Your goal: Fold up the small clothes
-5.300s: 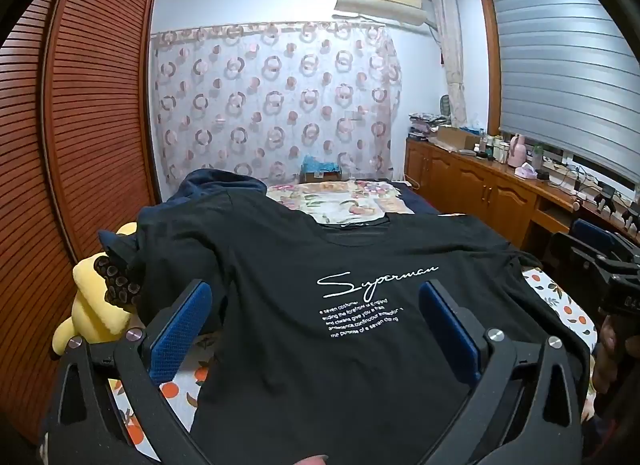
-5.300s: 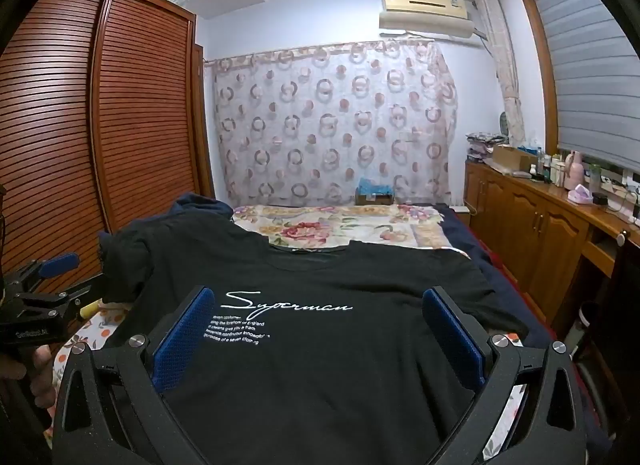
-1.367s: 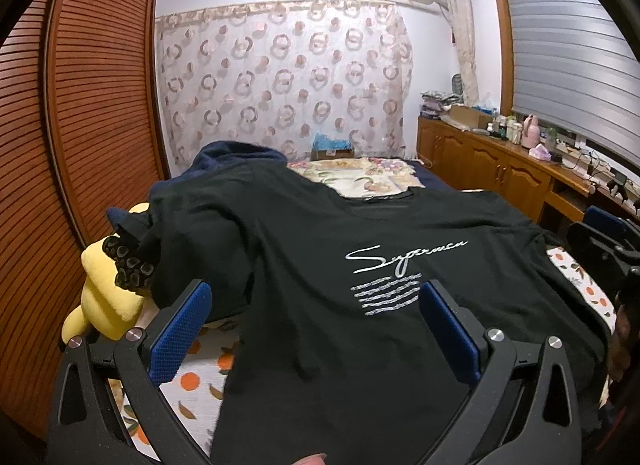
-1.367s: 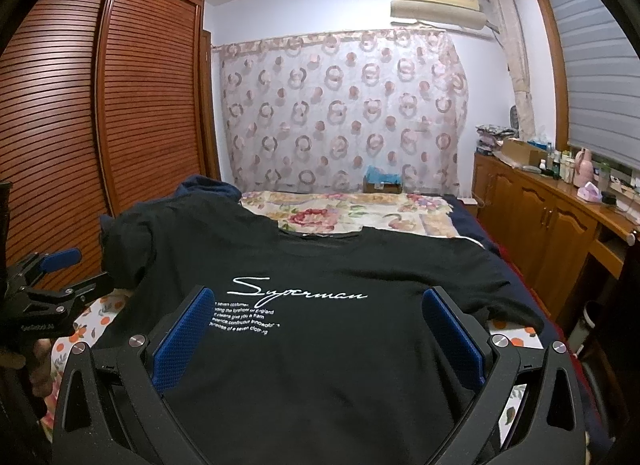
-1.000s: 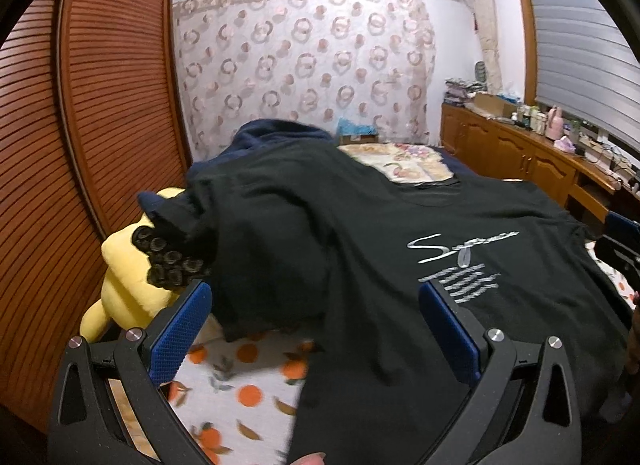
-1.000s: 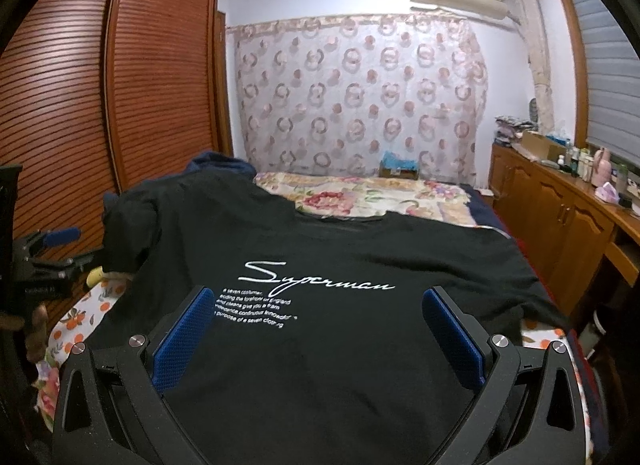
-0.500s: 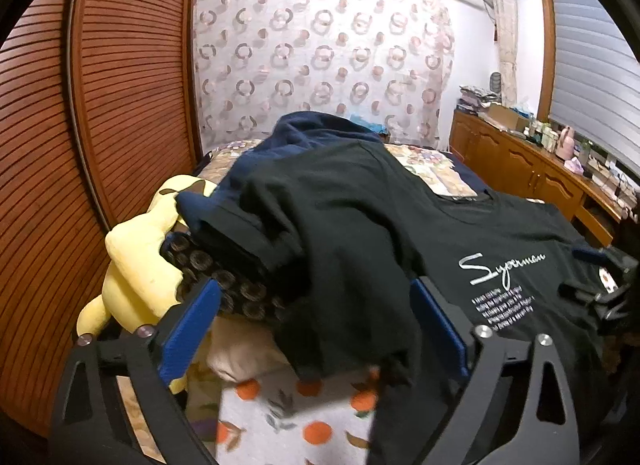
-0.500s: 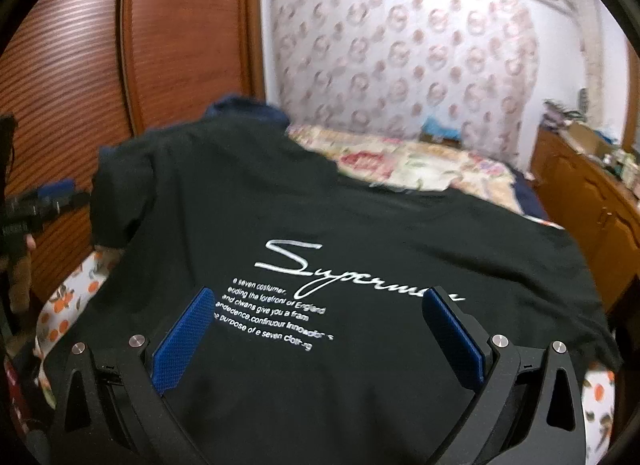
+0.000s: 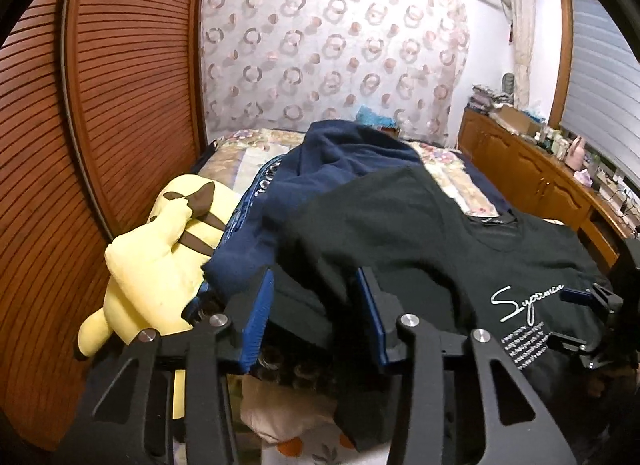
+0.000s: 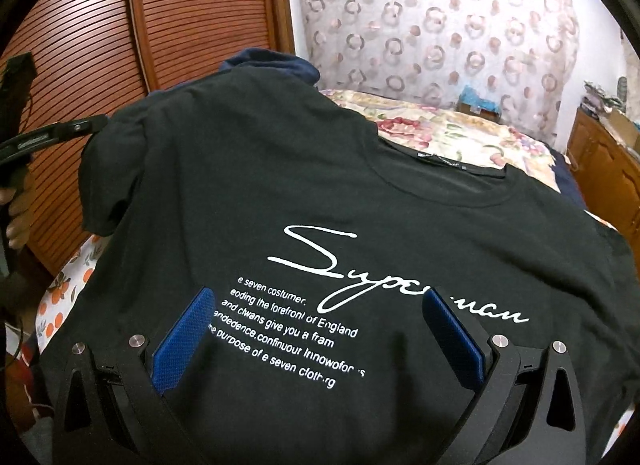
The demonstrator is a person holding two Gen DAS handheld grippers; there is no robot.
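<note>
Now the left gripper [image 9: 316, 305] has its jaws closing, narrowed around the bunched left sleeve of the black T-shirt [image 9: 420, 249]; cloth sits between the blue pads [image 9: 258, 315], though whether they are pressing on it yet cannot be told from this angle; under the sleeve a dark patterned cloth [image 9: 296, 371] peeks out, and below that the orange-print bed sheet [image 9: 300, 451]; just to the left lies a yellow plush toy [image 9: 160, 261], leaning against a navy garment [image 9: 320, 169] heaped behind the shirt; beyond stand the slatted wooden wardrobe [image 9: 100, 105] and the ring-patterned curtain [image 9: 336, 53]; over at the far right edge the other tool is visible above the shirt's white lettering.

Over to the right gripper [image 10: 320, 337]; fingers spread wide, nothing between them, hovering above the shirt's chest with the white print [image 10: 320, 305] showing in the gap; the shirt lies spread front-up across the bed, collar toward the floral quilt [image 10: 440, 129]; its left sleeve is up at the left, where the left gripper's tip reaches in; a hand [image 10: 16, 209] holds that tool at the frame's left edge; the wooden cabinet [image 10: 608, 161] runs along the right.
</note>
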